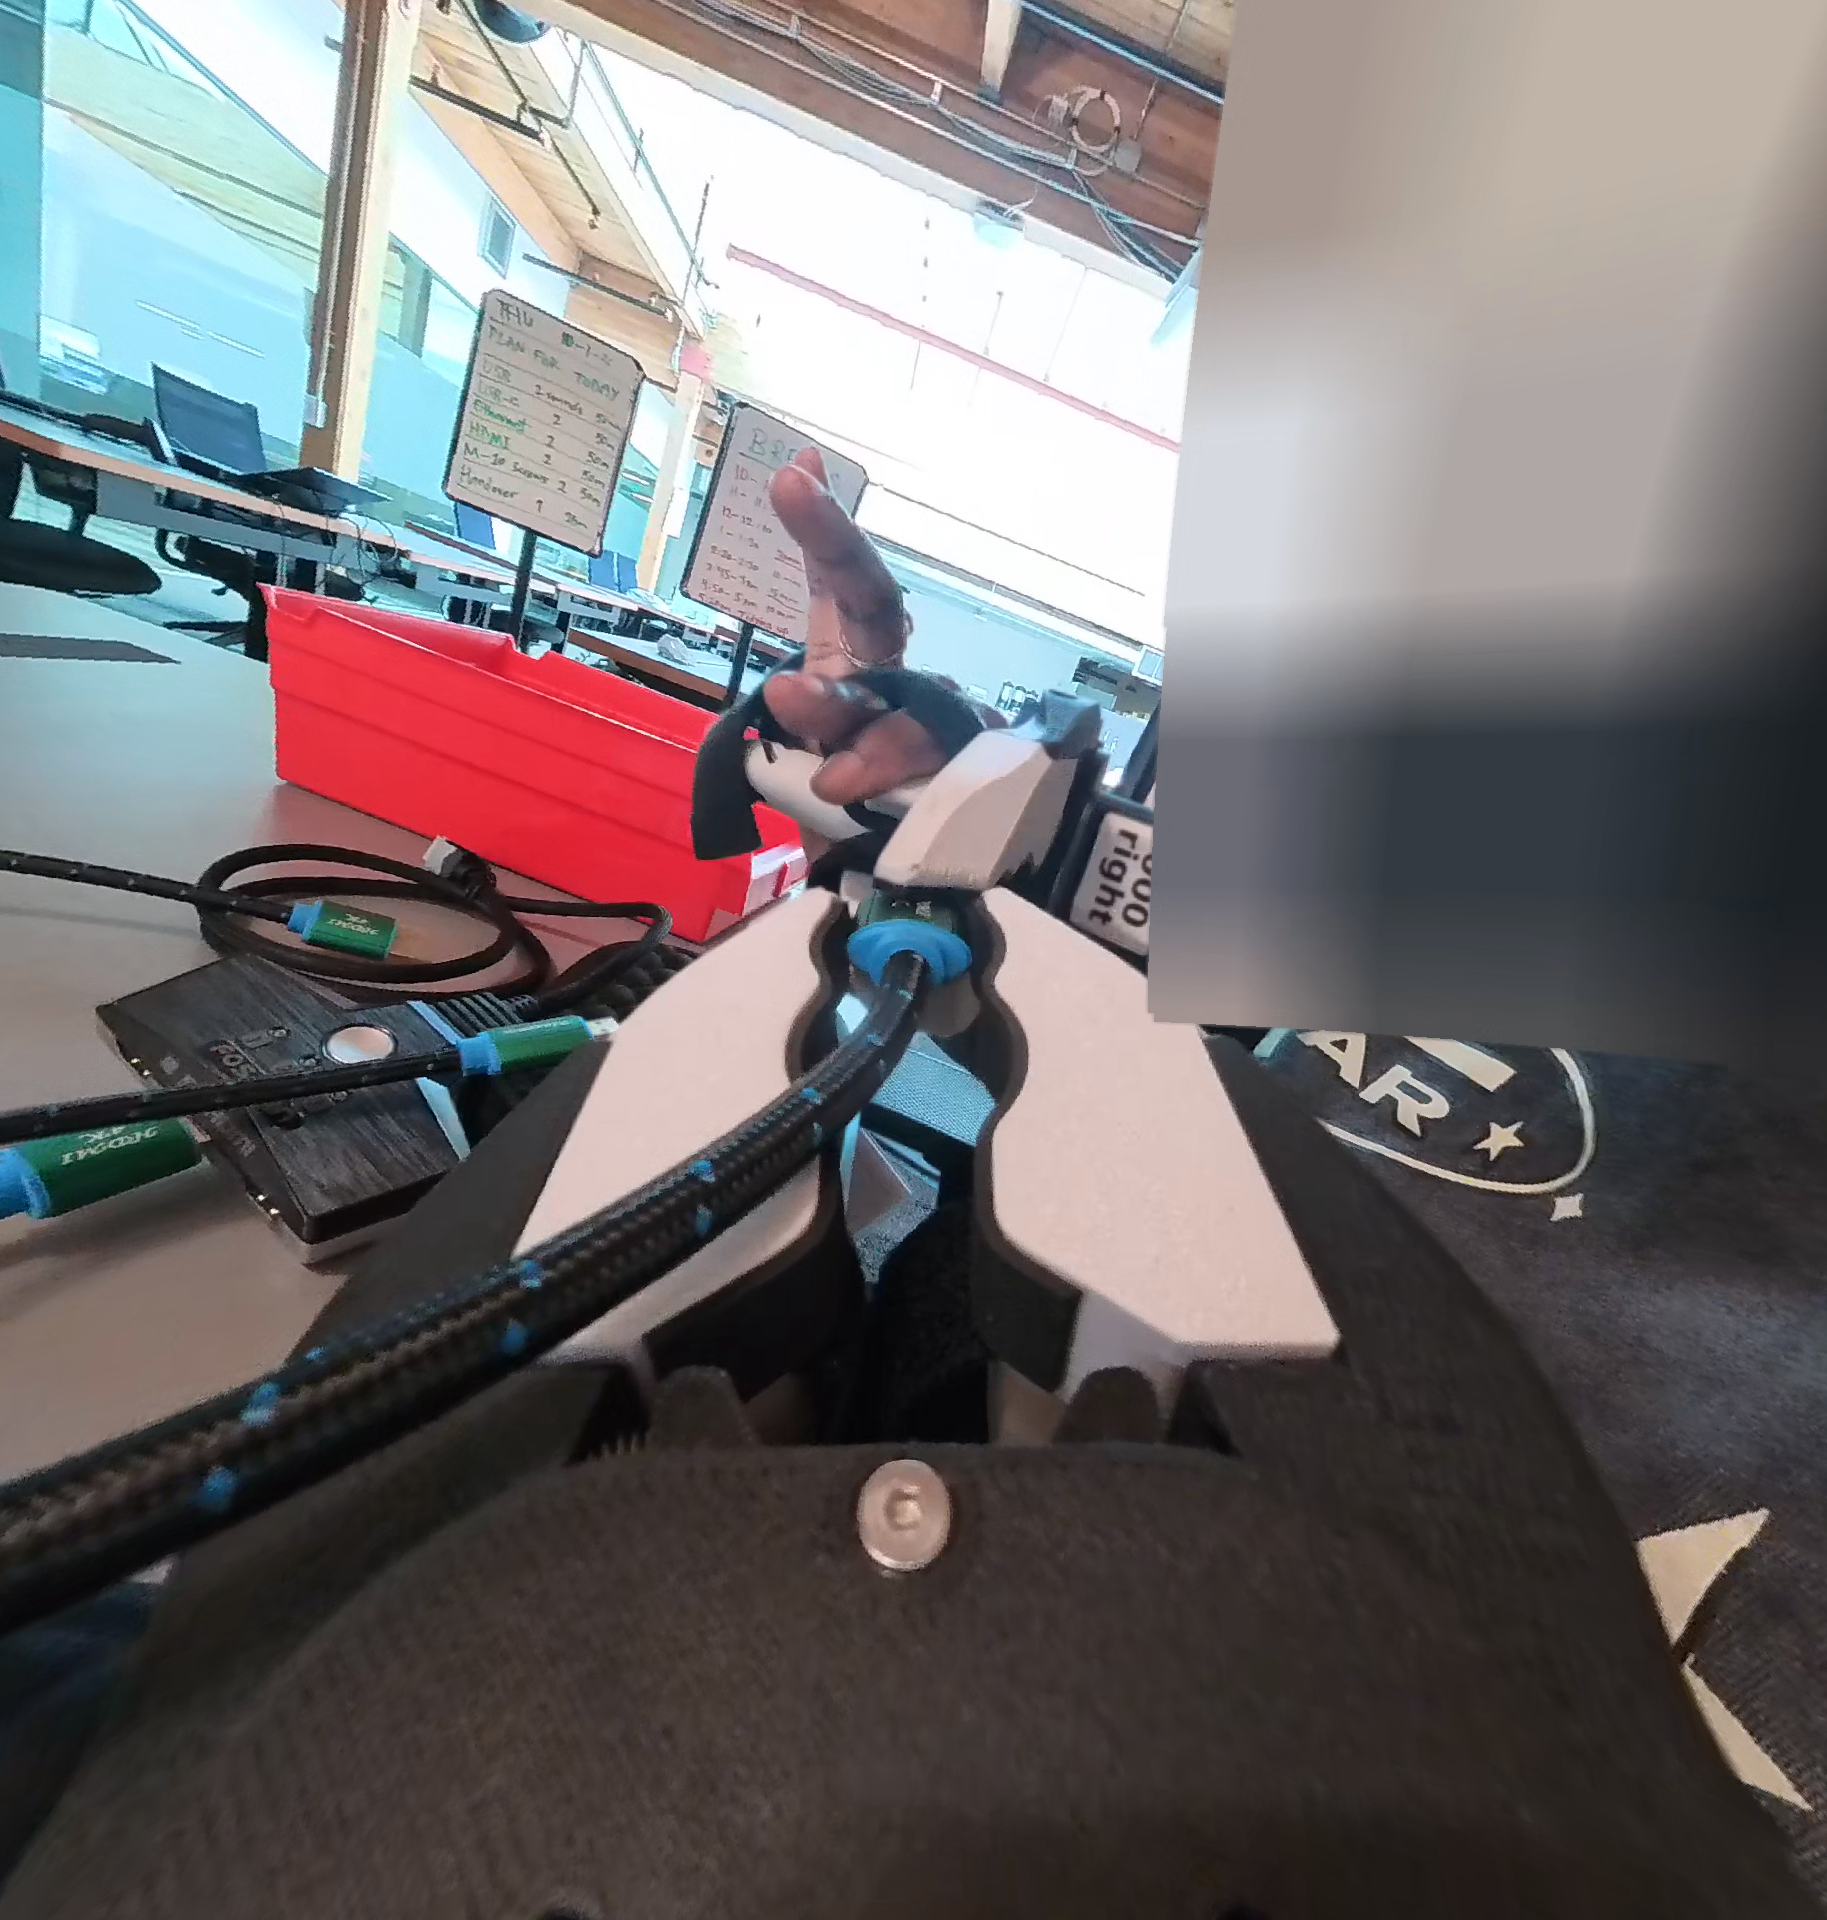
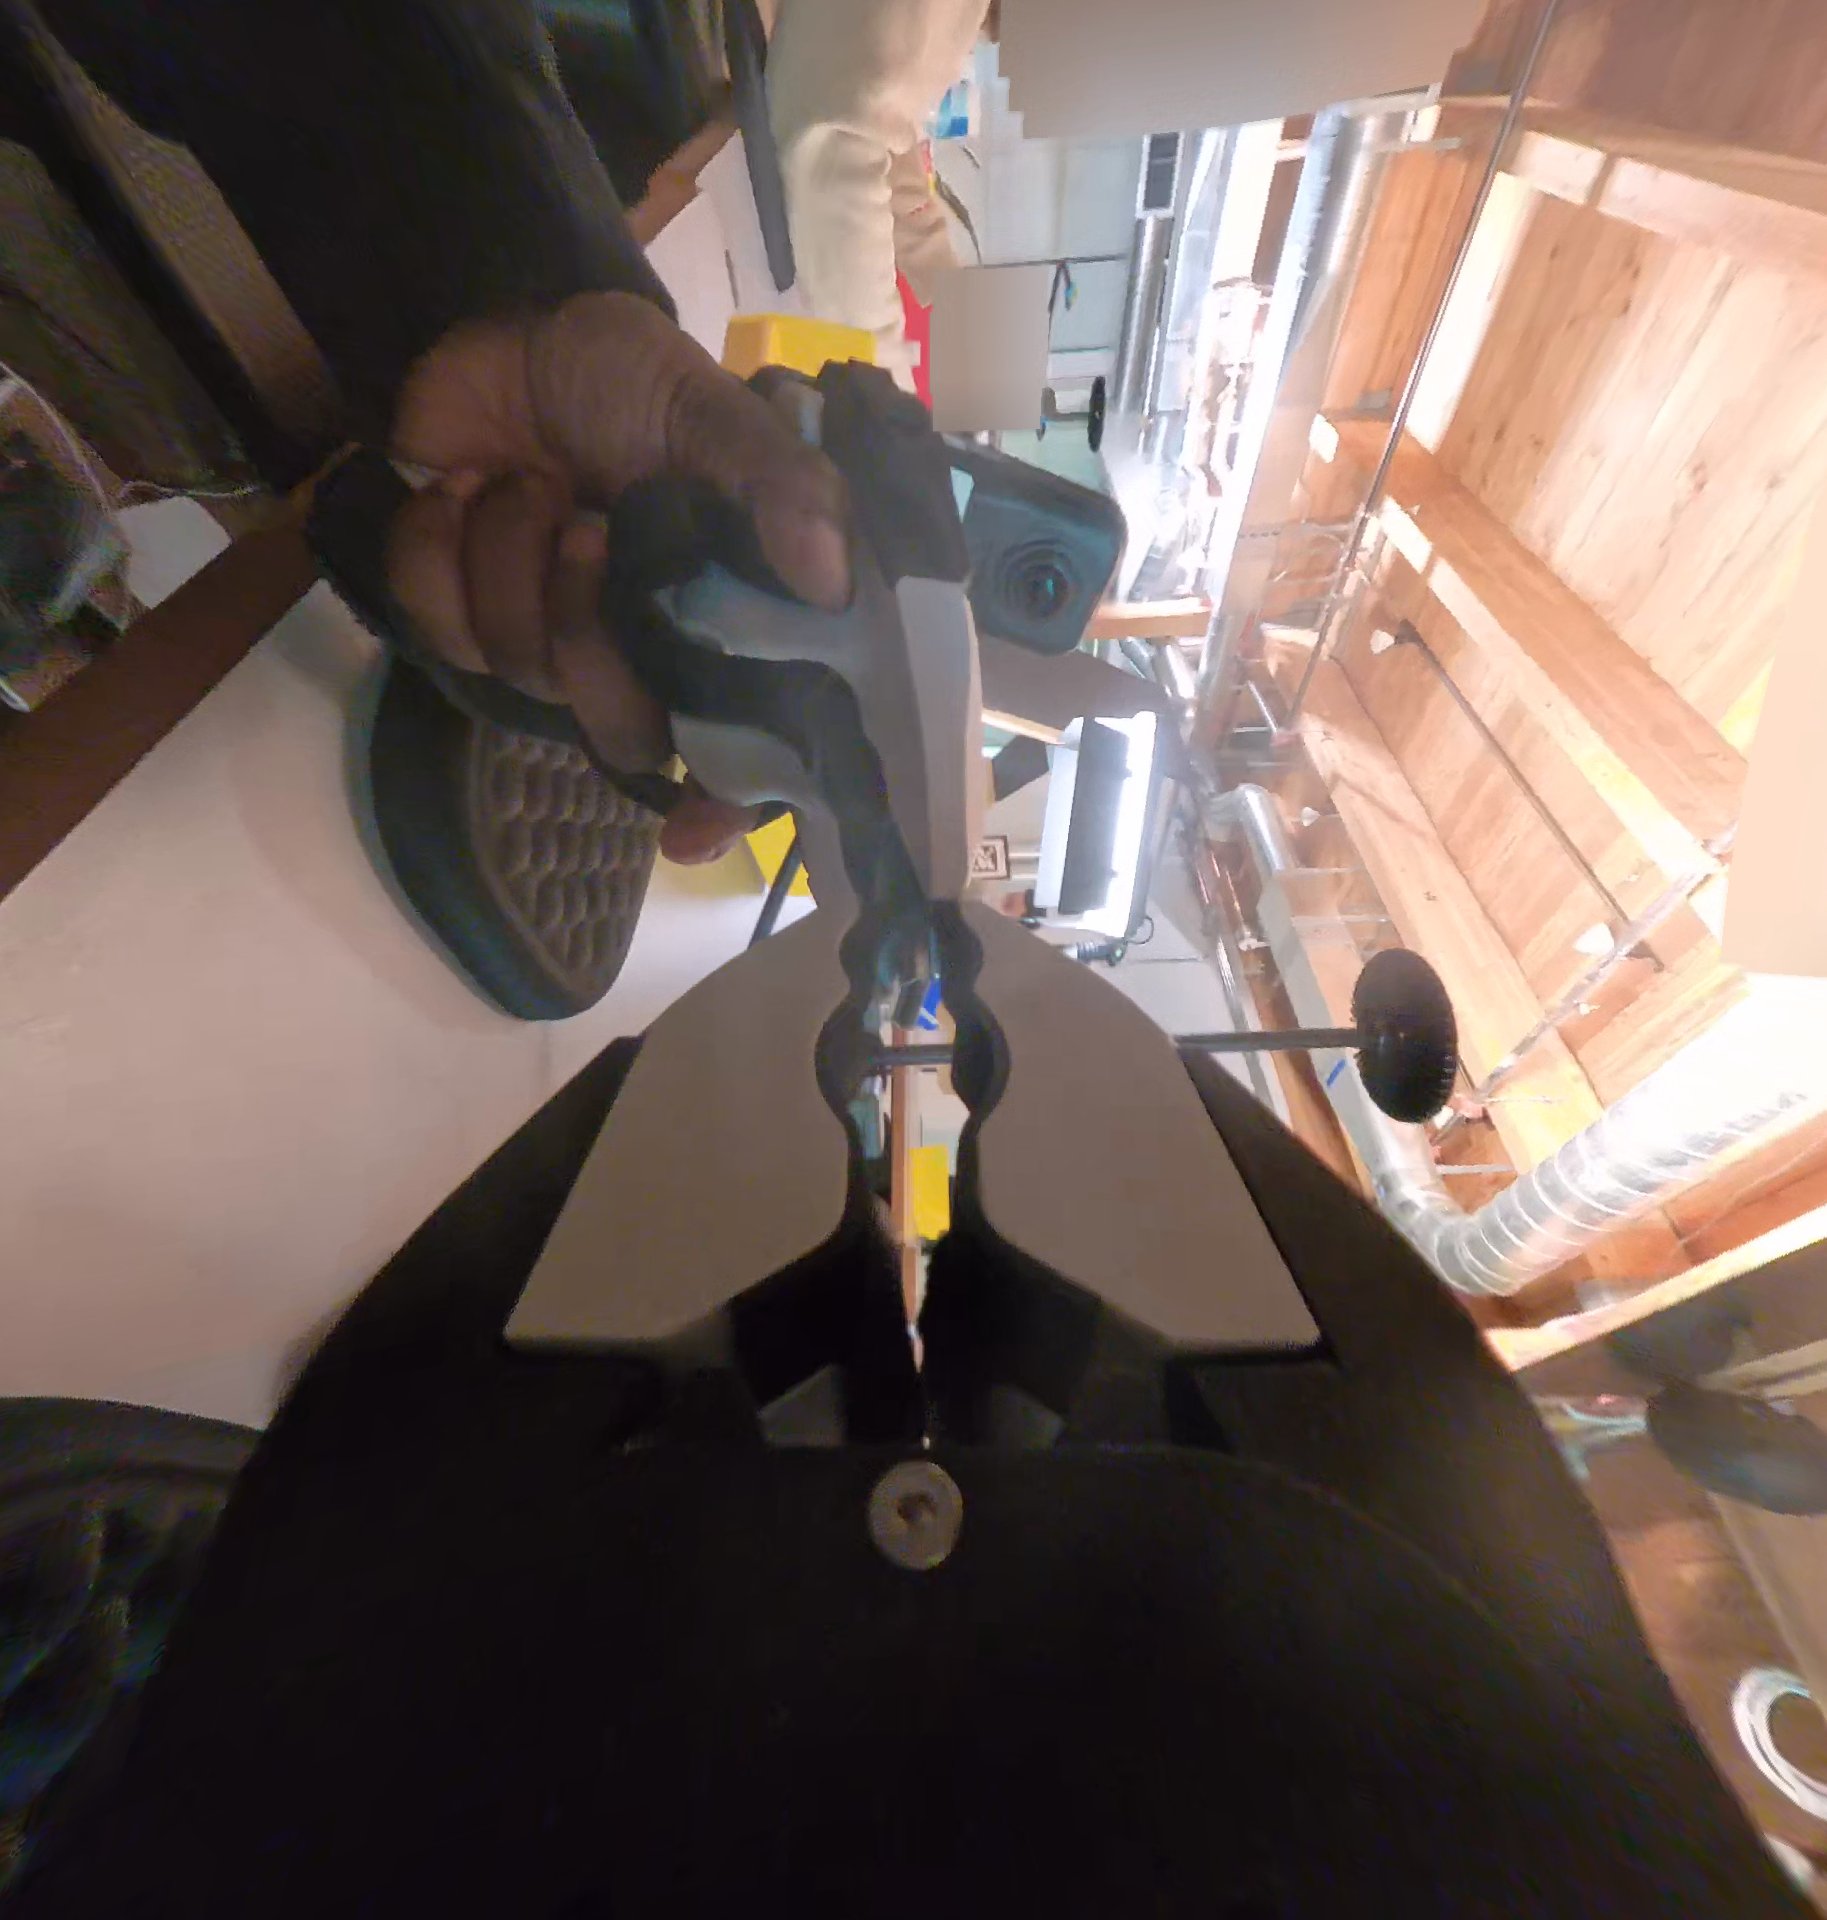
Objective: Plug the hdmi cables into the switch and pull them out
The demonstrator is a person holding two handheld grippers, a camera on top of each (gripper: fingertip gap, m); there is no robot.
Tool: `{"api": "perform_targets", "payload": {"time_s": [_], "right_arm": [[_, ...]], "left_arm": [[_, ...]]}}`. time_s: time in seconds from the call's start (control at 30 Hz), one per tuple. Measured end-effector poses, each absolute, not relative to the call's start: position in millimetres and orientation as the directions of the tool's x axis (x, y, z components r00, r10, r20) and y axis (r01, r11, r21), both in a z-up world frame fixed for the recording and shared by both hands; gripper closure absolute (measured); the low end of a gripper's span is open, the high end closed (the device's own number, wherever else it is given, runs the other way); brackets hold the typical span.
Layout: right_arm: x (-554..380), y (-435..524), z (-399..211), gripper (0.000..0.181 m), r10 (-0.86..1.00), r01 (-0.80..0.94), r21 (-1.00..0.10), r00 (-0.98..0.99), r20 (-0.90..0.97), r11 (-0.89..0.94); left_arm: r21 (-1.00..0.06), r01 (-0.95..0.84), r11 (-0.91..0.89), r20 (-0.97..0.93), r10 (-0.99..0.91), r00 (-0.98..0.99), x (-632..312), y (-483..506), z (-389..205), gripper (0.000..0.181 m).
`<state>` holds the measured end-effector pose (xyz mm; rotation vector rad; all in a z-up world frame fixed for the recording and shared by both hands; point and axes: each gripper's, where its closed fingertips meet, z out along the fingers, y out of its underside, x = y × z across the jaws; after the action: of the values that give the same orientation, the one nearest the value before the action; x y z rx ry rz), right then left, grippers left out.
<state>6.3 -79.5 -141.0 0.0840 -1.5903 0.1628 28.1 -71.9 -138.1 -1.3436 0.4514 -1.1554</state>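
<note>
Evidently mid-task: the left claw [image 1: 904,961] is clamped on a green HDMI plug [image 1: 893,914], whose far end the right claw [image 2: 914,961] pinches. Leftward, the switch [image 1: 296,1101] lies on the counter [image 1: 109,748], three plugs loose around it.

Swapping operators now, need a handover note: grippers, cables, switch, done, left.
Left gripper: shut on held HDMI plug, lifted off the table; its cable trails back left.
Right gripper: shut on the same plug, facing the left one.
Switch lies on the table; three more plugs lie loose on or near it.
Done: cannot tell.
Left: plug cables in, pull out.
</note>
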Motion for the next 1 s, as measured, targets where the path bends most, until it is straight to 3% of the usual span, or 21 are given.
{"api": "perform_targets", "payload": {"time_s": [0.13, 0.53, 0.67, 0.77, 1.0], "right_arm": [[6, -75, -138, 0.17, 0.012, -0.095, -0.008, 0.039, 0.999, 0.995], [5, -78, -140, 0.17, 0.025, -0.132, -0.022, 0.024, 0.999, 0.991], [9, -81, -145, 0.17, 0.092, -0.155, -0.092, -0.006, 0.996, 0.984], [14, -77, -139, 0.164, 0.23, -0.173, -0.232, -0.03, 0.973, 0.957], [42, -9, -106, 0.153, 0.801, -0.084, -0.802, -0.05, 0.596, 0.591]], "left_arm": [[-0.904, 0.398, -0.158, 0.341, -0.826, 0.448, 24, -70, -136, 0.159], [-0.902, 0.4, -0.165, 0.346, -0.831, 0.436, 25, -71, -136, 0.16], [-0.917, 0.366, -0.158, 0.322, -0.833, 0.449, 28, -74, -140, 0.16], [-0.927, 0.359, -0.11, 0.287, -0.823, 0.49, 24, -71, -138, 0.16], [-0.895, 0.322, 0.308, 0.066, -0.623, 0.78, -32, -67, -104, 0.16]]}}
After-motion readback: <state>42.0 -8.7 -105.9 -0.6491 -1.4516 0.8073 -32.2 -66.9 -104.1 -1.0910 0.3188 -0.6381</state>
